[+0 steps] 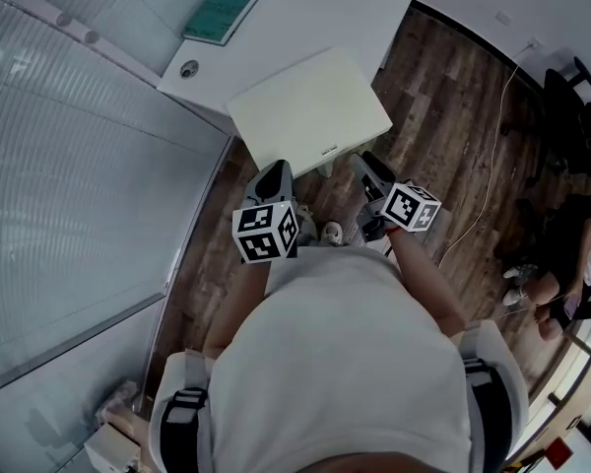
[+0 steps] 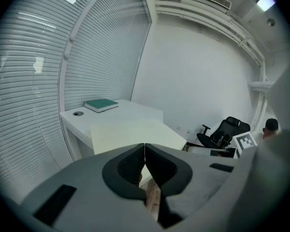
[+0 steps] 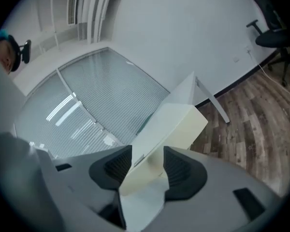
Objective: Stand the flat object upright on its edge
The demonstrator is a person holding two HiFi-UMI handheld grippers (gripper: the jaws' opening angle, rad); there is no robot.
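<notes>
Window blinds [image 1: 69, 166] fill the left side. The green book [image 1: 222, 10] lies flat near the far left corner of the white tabletop [image 1: 315, 13], close to the blinds and well apart from both grippers. The left gripper [image 1: 274, 177] is held near the person's body, short of the near edge of a smaller cream tabletop [image 1: 305, 106]. Its jaws are pressed together with nothing between them. The right gripper [image 1: 372, 170] sits by the cream tabletop's near right corner, jaws parted about halfway and gripping nothing. That tabletop shows in the gap, and I cannot tell whether it reaches between them. Further right, an office chair [image 1: 571, 106] stands on the wood floor [image 1: 453, 97].
</notes>
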